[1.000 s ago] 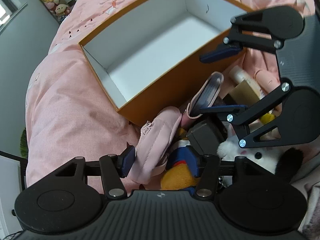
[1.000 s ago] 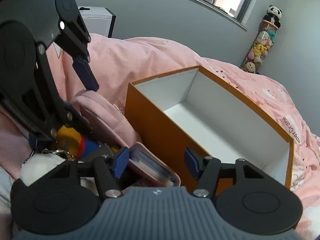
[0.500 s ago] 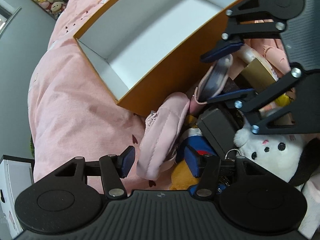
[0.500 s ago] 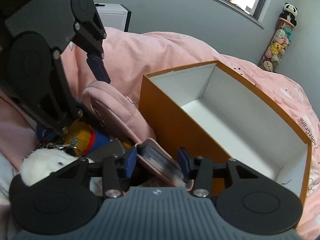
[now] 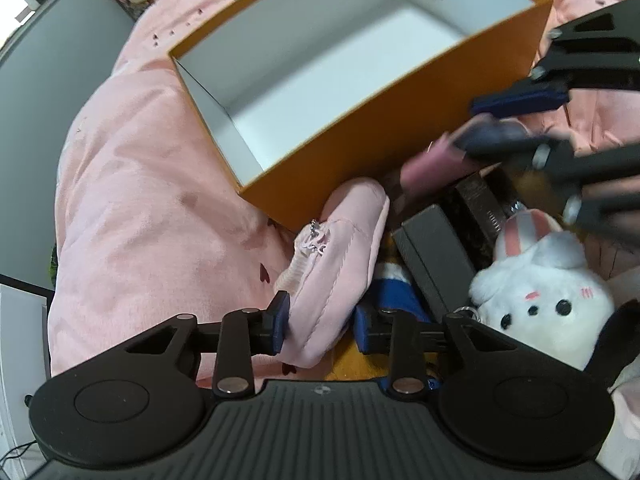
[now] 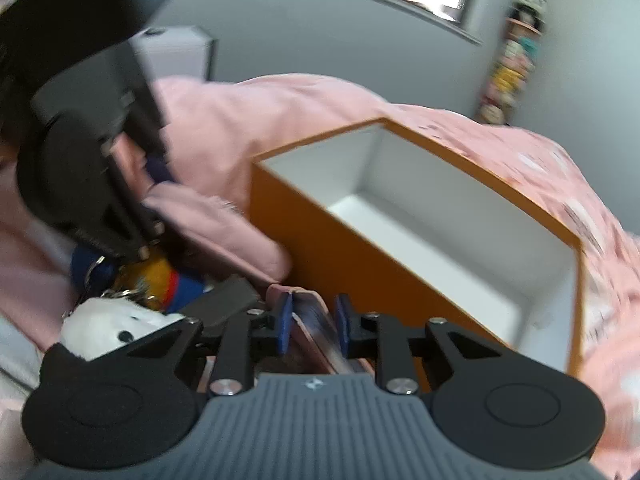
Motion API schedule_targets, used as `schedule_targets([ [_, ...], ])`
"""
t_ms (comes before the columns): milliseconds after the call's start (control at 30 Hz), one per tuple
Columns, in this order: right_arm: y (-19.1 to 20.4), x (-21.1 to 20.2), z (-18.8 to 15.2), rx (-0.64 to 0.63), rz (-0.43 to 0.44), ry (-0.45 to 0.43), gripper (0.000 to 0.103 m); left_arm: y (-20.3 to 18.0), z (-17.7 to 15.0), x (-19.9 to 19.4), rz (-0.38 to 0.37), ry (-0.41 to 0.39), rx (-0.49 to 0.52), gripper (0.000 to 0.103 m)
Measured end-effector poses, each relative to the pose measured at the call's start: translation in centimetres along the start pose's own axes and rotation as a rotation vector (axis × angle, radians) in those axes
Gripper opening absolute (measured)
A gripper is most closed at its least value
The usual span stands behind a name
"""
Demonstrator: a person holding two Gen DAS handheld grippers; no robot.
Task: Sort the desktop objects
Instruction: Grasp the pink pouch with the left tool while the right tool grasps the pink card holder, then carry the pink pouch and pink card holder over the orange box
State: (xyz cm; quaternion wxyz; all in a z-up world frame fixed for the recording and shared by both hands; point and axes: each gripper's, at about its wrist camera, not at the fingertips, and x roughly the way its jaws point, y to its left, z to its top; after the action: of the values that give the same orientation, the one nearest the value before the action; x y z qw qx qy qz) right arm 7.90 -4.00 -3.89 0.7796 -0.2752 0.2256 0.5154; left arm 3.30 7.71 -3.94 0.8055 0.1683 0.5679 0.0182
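1. Blue-padded and black, my left gripper [image 5: 320, 322] has its fingers pressed on both sides of the soft pink zippered pouch [image 5: 340, 264], which leans against the orange box's near wall.
2. My right gripper [image 6: 312, 320] is clamped on the slim pink card case [image 6: 310, 320], holding it on edge just beside that same wall.
3. Crowding the pouch are a dark grey flat box [image 5: 436, 256], a blue and yellow plush toy [image 5: 396, 292] half buried under it, and a white plush bunny with pink striped ears [image 5: 544, 292] on a key ring.
4. The left wrist view alone shows the bunny's face and the pouch's zipper; the right wrist view alone shows the grey wall, a window and a hanging column of small plush toys [image 6: 516, 60], all blurred.
5. The open orange cardboard box with a white lining [image 5: 400, 128] sits on the pink bedspread [image 5: 152, 200], and nothing shows inside it in either view.
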Motion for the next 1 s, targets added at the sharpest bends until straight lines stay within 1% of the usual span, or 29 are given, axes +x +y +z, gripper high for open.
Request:
schedule_targets([
  [67,-1.3,-0.9,-0.2,0.082,-0.01,-0.017,0.02,0.1,-0.1,-0.5,0.009,-0.018,-0.022,0.035],
  [133,-3.0,-2.0,-0.7,0.194,-0.012,-0.045,0.019,0.0,-0.1,-1.2,0.012,-0.037,-0.025,0.033],
  [233,-4.9,-3.2,-1.4,0.341,-0.026,-0.052,0.018,0.0,0.2,-2.8,0.012,-0.079,-0.033,0.031],
  [267,-5.3,-3.5,-1.6,0.382,-0.024,-0.052,0.018,0.1,0.4,-3.5,0.0,-0.099,-0.042,0.031],
  [333,-6.3,-4.2,-2.1,0.451,-0.013,-0.048,0.018,0.4,0.6,-5.0,-0.047,-0.136,-0.073,0.029],
  [400,-6.9,-5.0,-2.4,0.488,-0.019,-0.051,0.018,0.3,1.0,-6.5,-0.081,-0.17,-0.089,0.027],
  [467,-7.3,-5.7,-2.5,0.512,-0.024,-0.049,0.018,0.0,1.3,-7.7,-0.108,-0.196,-0.085,0.025],
  [600,-8.2,-7.0,-3.2,0.55,-0.034,-0.035,0.017,-0.6,2.2,-9.4,-0.197,-0.247,-0.078,0.025],
  [667,-8.5,-7.0,-3.7,0.565,-0.035,-0.023,0.017,-1.0,2.7,-9.6,-0.22,-0.259,-0.059,0.025],
  [767,-8.9,-6.6,-4.4,0.581,-0.037,-0.009,0.017,-2.3,3.5,-9.0,-0.238,-0.258,-0.02,0.025],
  [833,-9.3,-6.4,-4.6,0.603,-0.014,-0.015,0.018,-3.0,3.9,-8.2,-0.254,-0.254,0.003,0.025],
  [933,-9.4,-6.1,-4.6,0.594,-0.002,-0.015,0.02,-3.5,4.0,-6.8,-0.285,-0.227,-0.011,0.025],
  [1000,-9.5,-5.7,-4.4,0.588,0.015,-0.004,0.023,-3.6,4.0,-6.0,-0.281,-0.22,-0.02,0.026],
])
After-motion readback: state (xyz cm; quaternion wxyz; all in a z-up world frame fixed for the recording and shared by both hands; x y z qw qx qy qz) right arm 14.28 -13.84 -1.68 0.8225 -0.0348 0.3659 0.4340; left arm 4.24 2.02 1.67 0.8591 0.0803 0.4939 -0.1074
